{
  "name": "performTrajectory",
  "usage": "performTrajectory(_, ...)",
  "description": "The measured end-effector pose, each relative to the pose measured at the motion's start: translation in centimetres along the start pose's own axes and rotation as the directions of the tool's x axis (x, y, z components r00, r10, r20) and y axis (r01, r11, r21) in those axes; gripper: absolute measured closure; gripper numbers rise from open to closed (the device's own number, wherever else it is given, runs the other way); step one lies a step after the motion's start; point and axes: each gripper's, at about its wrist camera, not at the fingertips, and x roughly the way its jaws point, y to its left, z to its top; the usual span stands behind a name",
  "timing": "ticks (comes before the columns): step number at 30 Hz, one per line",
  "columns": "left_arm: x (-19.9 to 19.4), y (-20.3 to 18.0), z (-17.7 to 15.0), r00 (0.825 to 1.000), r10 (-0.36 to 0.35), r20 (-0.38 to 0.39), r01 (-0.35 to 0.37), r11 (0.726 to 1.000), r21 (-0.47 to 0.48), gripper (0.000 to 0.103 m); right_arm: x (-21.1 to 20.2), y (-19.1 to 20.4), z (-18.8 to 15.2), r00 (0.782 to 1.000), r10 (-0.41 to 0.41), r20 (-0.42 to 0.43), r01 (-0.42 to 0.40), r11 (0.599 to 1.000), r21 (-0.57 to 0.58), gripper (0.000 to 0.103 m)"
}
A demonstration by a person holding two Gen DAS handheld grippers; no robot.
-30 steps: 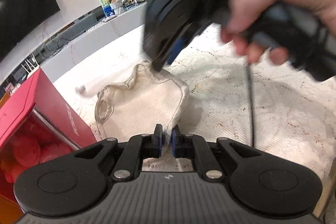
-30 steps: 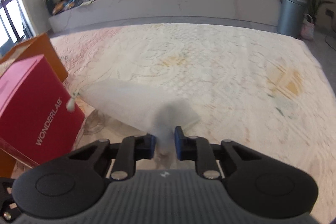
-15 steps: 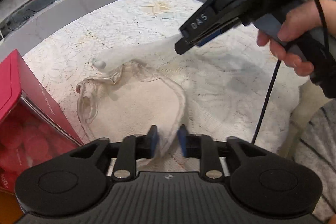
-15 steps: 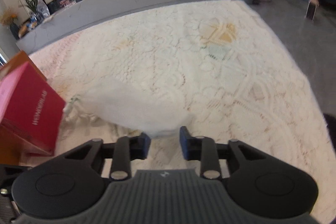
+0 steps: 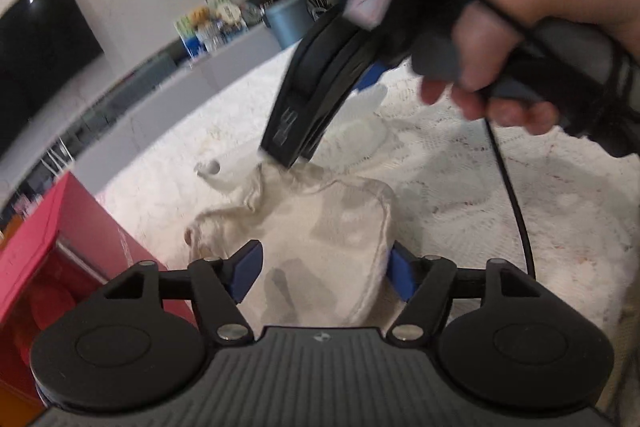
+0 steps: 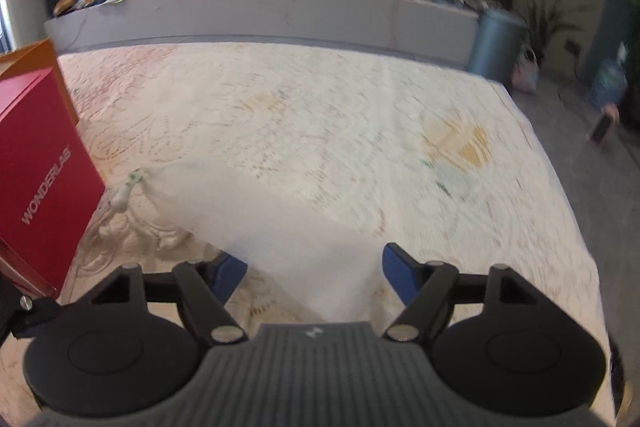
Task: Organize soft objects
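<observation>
Both grippers are letting go of the cloth bag (image 5: 320,231) — this looks like the release step after laying it down. The bag lies crumpled on the rug (image 5: 500,211), near the rug's edge where the red box (image 5: 68,247) stands, its drawstring end toward the box.

The left gripper (image 5: 324,273) has its jaws opening wide; the bag's near end sits between the 2 blue pads, which seem just clear of it. The right gripper (image 6: 310,269) is likewise opening, with pale fabric (image 6: 288,243) blurred between its pads and not pinched. From the left wrist view its tips hang just above the bag's far end; contact is unclear.

Next, I judge, both hands should lift clear without snagging the cloth, then go for another soft item — perhaps toward the box.
</observation>
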Motion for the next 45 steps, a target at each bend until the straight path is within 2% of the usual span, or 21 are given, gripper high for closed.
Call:
performTrajectory(6,0.2,-1.6,-0.7,0.994,0.075,0.074,-0.082,0.993,0.091,0.018,1.3,1.2,0.0,1.0,0.008,0.014,-0.008,0.998,-0.056,0.03)
performTrajectory(9,0.6,-1.8,-0.9,0.99,0.089,0.105,-0.101,0.989,0.113,0.018,1.1,0.5,-0.1,0.999,0.031,0.014,-0.031,1.0,-0.004,0.046)
performTrajectory(11,0.7,-1.7,-1.0,0.99,0.086,0.11,-0.097,0.99,0.103,0.019,1.1,0.1,-0.2,0.999,0.037,0.005,-0.037,0.999,0.034,0.064)
performTrajectory(13,0.9,-1.2,-0.8,0.993,0.062,0.097,-0.069,0.996,0.063,0.023,1.0,-0.3,-0.3,1.0,0.028,-0.001,-0.028,0.997,0.07,0.076)
performTrajectory(16,1.1,0.0,-0.6,0.998,0.014,0.064,-0.011,0.999,-0.034,0.028,0.7,-1.2,-0.4,0.999,0.033,-0.004,-0.032,0.991,0.129,0.079)
performTrajectory(19,1.3,1.2,-0.5,0.997,-0.065,0.048,0.07,0.989,-0.127,0.049,0.1,-1.7,-0.5,0.998,0.06,0.009,-0.06,0.986,0.153,0.079)
performTrajectory(21,1.5,1.7,-0.5,0.991,-0.119,0.054,0.127,0.978,-0.168,0.075,-0.3,-1.8,-0.5,0.998,0.064,0.022,-0.066,0.986,0.154,0.079)
performTrajectory(23,1.5,1.6,-0.4,0.989,-0.134,0.056,0.142,0.977,-0.161,0.082,-0.7,-1.9,-0.5,0.997,0.068,0.032,-0.072,0.984,0.164,0.082)
performTrajectory(24,1.4,1.4,-0.3,0.99,-0.133,0.051,0.139,0.979,-0.15,0.089,-0.8,-2.0,-0.4,0.996,0.076,0.037,-0.081,0.981,0.176,0.084)
performTrajectory(26,1.2,0.3,-0.2,0.993,-0.113,0.035,0.116,0.988,-0.106,0.095,-1.2,-2.3,-0.5,0.995,0.083,0.052,-0.092,0.975,0.202,0.088)
performTrajectory(30,1.0,-0.7,-0.3,0.996,-0.083,0.028,0.084,0.996,-0.03,0.098,-2.1,-2.8,-1.2,0.996,0.06,0.06,-0.073,0.967,0.245,0.092)
performTrajectory(35,0.8,0.5,0.1,0.995,-0.1,0.026,0.103,0.988,-0.111,0.098,-3.6,-4.2,-2.1,0.997,0.04,0.068,-0.06,0.947,0.316,0.098)
performTrajectory(37,0.0,1.0,0.6,0.995,-0.085,0.053,0.09,0.989,-0.118,0.098,-4.5,-4.7,-2.3,0.997,0.024,0.078,-0.049,0.941,0.335,0.099)
performTrajectory(40,-1.8,1.6,1.4,0.995,-0.023,0.098,0.038,0.988,-0.152,0.098,-5.7,-5.6,-2.4,0.996,0.007,0.089,-0.041,0.924,0.38,0.101)
performTrajectory(42,-2.6,2.1,2.1,0.993,-0.007,0.116,0.027,0.984,-0.177,0.098,-6.5,-6.2,-2.7,0.995,0.018,0.098,-0.058,0.907,0.418,0.102)
performTrajectory(45,-3.6,3.0,2.8,0.991,0.003,0.136,0.027,0.976,-0.218,0.098,-7.8,-6.2,-2.7,0.993,0.016,0.119,-0.066,0.903,0.425,0.103)
